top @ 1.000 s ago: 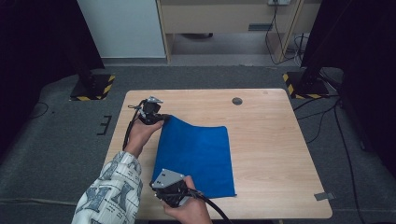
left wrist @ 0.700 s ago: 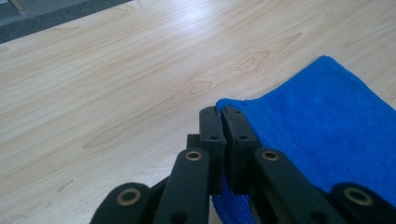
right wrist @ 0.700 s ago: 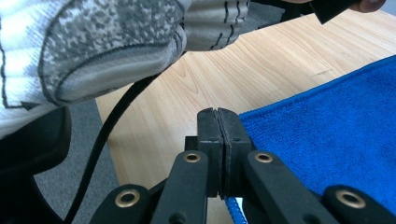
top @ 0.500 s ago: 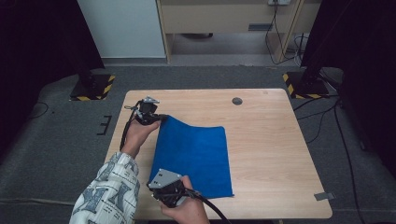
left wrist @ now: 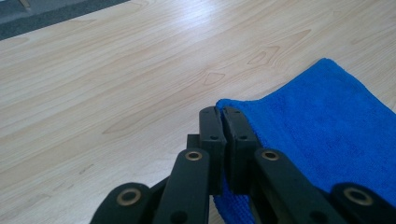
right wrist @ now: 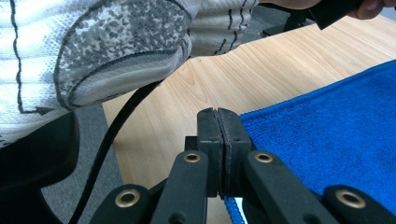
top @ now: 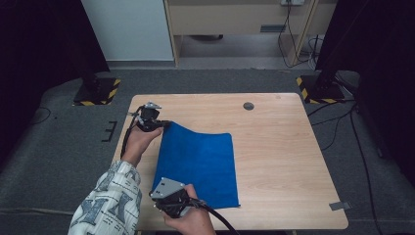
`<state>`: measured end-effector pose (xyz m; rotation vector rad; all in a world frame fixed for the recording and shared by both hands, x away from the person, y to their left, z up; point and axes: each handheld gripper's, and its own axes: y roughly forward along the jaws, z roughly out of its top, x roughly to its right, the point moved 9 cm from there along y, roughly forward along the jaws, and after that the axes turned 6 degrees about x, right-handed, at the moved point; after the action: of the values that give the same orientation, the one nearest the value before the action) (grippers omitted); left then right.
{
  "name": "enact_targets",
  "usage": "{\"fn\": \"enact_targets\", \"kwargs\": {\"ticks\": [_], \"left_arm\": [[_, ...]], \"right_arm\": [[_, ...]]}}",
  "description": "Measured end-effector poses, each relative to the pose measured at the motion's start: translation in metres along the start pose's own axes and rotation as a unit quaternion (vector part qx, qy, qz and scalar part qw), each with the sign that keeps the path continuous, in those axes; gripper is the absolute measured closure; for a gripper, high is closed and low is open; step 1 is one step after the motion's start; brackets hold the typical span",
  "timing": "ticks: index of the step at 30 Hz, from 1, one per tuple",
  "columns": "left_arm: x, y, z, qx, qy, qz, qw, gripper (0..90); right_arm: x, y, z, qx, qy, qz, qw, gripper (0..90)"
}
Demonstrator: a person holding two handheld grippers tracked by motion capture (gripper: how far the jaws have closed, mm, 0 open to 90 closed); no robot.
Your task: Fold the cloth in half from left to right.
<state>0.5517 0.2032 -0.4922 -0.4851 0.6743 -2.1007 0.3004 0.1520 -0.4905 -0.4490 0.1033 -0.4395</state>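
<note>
Blue cloth [top: 200,164], spread over table [top: 279,161] left half, left gripper [top: 165,124] clamped on its far-left corner, right gripper [top: 157,188] clamped on its near-left corner.

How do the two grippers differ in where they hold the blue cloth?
The left gripper pinches the far left corner of the blue cloth and lifts it off the table; the right gripper pinches the near left corner, low by the table's front edge. The right gripper shows a grey plate on top; the left looks black. Both are shut on the cloth.
</note>
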Motion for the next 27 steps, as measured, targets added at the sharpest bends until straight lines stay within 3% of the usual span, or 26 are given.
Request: {"fn": "enact_targets", "kwargs": {"ticks": [8, 12, 23, 27], "left_arm": [[-0.012, -0.014, -0.004, 0.004, -0.005, -0.004, 1.0000, 86.8], [-0.011, -0.012, -0.006, 0.004, -0.009, -0.005, 0.9999, 86.7], [0.015, 0.017, 0.000, -0.004, -0.002, -0.008, 1.0000, 86.6], [0.028, 0.030, -0.001, -0.018, 0.006, -0.008, 0.9998, 86.7]], "right_arm": [[-0.007, 0.011, 0.006, 0.009, 0.008, 0.006, 0.9999, 89.0], [-0.006, 0.014, 0.005, 0.007, 0.013, 0.008, 0.9999, 89.0], [0.009, -0.008, -0.013, 0.012, 0.030, -0.002, 0.9995, 89.0], [0.014, -0.016, -0.025, 0.008, 0.038, 0.000, 0.9992, 89.0]]}}
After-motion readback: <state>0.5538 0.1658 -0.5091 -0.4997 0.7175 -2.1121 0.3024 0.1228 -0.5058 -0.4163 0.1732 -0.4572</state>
